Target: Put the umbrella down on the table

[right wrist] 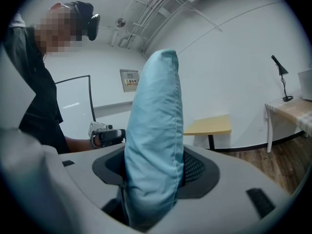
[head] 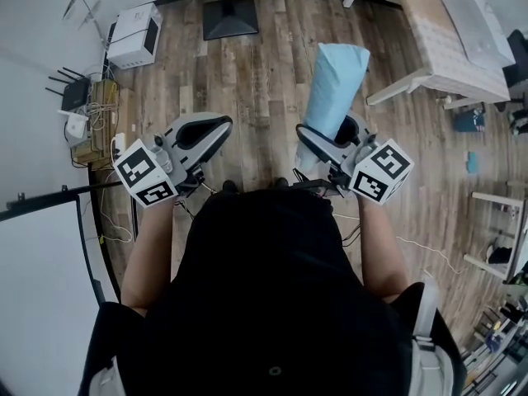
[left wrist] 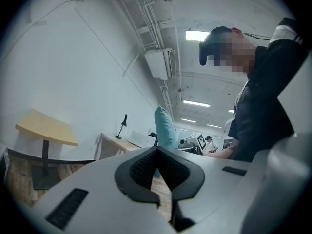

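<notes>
The umbrella [head: 334,89] is folded inside a light blue sleeve and stands upright in my right gripper [head: 323,143], which is shut on its lower end. In the right gripper view the umbrella [right wrist: 155,135] rises between the dark pads and fills the middle. My left gripper [head: 205,139] hangs at the same height to the left, shut with nothing in it; its pads [left wrist: 146,172] meet in the left gripper view, where the umbrella [left wrist: 165,128] shows beyond. A light wooden table [head: 450,44] stands at the upper right.
Wooden floor lies below. A black pedestal base [head: 229,19] of a yellow-topped table [right wrist: 209,126] is ahead. A white box [head: 134,35], a router and cables sit at the left wall. A whiteboard [head: 41,291] stands at the lower left. A desk lamp [right wrist: 280,77] stands on the wooden table.
</notes>
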`<control>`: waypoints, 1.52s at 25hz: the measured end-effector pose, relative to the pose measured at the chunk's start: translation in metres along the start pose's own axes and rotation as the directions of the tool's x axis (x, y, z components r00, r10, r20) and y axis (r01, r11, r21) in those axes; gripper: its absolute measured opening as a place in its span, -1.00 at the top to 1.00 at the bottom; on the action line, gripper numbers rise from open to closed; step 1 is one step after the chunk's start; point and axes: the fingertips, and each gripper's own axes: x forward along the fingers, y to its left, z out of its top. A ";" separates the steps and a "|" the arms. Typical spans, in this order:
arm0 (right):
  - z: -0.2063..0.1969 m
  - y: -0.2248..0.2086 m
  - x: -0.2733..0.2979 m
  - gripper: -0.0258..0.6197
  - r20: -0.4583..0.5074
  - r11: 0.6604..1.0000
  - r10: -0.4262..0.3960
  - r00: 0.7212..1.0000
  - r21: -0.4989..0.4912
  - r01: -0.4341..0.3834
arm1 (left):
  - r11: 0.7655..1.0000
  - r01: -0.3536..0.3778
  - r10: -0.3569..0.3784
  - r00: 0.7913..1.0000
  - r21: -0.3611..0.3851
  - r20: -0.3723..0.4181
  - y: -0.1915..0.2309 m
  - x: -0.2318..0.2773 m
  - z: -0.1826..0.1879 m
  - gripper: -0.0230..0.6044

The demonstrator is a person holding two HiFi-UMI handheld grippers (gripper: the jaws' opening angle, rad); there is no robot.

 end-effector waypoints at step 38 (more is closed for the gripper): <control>-0.043 -0.037 -0.089 0.06 0.005 0.991 0.102 0.995 0.084 -0.102 | 0.991 -0.134 0.135 0.983 0.018 -0.120 -0.074 0.080 -0.048 0.91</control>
